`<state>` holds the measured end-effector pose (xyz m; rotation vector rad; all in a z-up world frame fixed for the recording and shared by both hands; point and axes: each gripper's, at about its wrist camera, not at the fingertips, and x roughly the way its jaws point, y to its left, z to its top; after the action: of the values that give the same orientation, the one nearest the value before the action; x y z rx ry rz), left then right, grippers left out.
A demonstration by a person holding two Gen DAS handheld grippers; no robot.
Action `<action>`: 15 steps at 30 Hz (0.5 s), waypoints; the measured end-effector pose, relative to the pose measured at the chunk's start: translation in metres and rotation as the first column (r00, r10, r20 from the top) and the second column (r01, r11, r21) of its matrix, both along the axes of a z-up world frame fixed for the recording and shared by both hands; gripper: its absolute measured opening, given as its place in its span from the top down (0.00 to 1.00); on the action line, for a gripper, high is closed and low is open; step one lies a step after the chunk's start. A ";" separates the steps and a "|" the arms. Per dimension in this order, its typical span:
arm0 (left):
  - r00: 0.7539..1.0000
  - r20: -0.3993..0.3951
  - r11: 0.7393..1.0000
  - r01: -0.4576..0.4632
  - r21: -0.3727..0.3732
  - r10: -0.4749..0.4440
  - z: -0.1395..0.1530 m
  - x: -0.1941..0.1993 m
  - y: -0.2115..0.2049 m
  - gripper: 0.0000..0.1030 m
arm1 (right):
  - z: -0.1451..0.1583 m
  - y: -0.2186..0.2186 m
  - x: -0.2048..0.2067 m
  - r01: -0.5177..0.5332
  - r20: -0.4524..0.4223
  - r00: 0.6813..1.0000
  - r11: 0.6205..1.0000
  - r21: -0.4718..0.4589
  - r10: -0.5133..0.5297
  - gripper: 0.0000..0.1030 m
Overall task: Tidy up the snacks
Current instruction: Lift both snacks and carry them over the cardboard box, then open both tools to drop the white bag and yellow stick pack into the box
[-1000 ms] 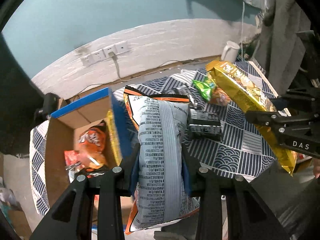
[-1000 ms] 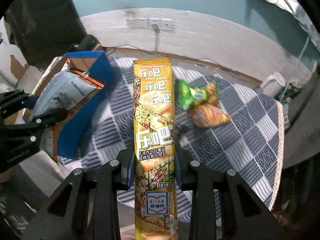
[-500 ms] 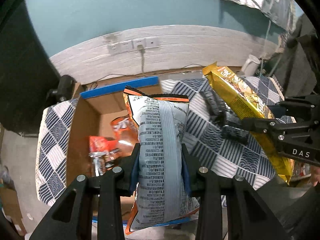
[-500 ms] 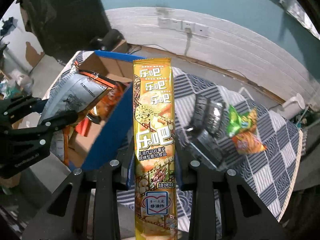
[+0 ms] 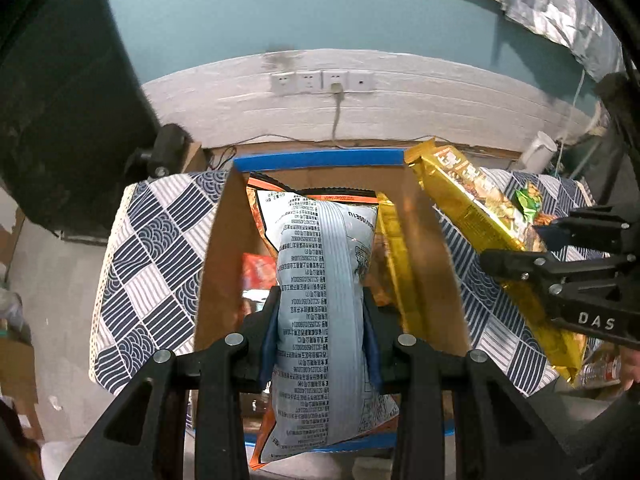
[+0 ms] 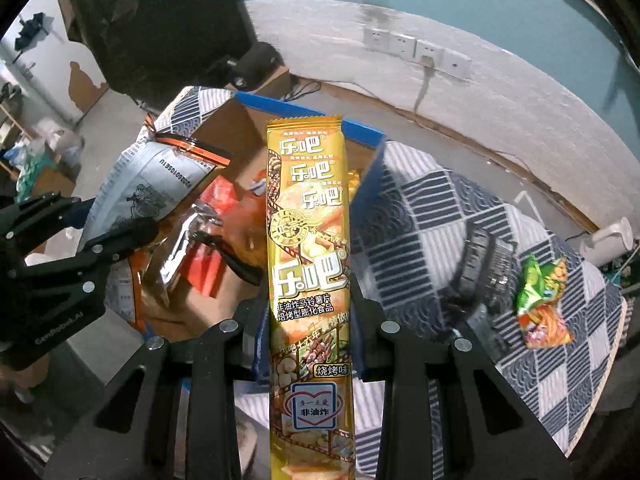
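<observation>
Left tongs (image 5: 320,320): pinched the silver-grey snack bag (image 5: 324,292) at its middle, back seam and print facing the camera, orange trim at the top edge.
Silver-grey snack bag position: hung upright over the open cardboard box (image 5: 224,260), above the packets lying inside.
Right tongs (image 6: 310,332): clamped on the long gold chip packet (image 6: 310,248), which stood upright between the fingers.
Gold chip packet position: seen from the left wrist, it was tilted over the box's right wall; in the right wrist view it covered the box's blue-edged far corner.
Box: brown cardboard with blue rim tape, resting on the checked cloth (image 5: 148,248) of the tabletop; red and orange packets (image 6: 224,208) and a gold one lay inside.
Outside the box: a green and orange snack bag (image 6: 540,300) lay on the cloth to the right, a dark packet (image 6: 484,264) between it and the box.
Background: white wall sockets (image 5: 322,82) on the pale wall strip.
</observation>
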<state>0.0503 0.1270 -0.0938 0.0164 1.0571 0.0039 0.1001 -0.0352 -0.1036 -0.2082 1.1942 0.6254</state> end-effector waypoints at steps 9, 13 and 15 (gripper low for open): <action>0.998 -0.023 0.998 -0.057 0.021 0.057 -0.014 0.009 0.033 0.65 | -0.018 0.044 0.015 -0.004 -0.049 0.999 1.000 -0.004 0.003 0.71; 0.997 -0.030 0.997 -0.074 0.030 0.075 -0.018 0.009 0.042 0.65 | -0.023 0.059 0.018 -0.001 -0.061 0.998 1.000 -0.008 0.001 0.71; 0.996 -0.038 0.996 -0.084 0.026 0.085 -0.021 0.011 0.047 0.65 | -0.024 0.065 0.019 -0.002 -0.063 0.998 1.000 -0.009 0.001 0.71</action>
<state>0.0609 0.1744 -0.1152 -0.0061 1.0966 0.0936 0.1190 0.0296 -0.1279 -0.1979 1.2580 0.6319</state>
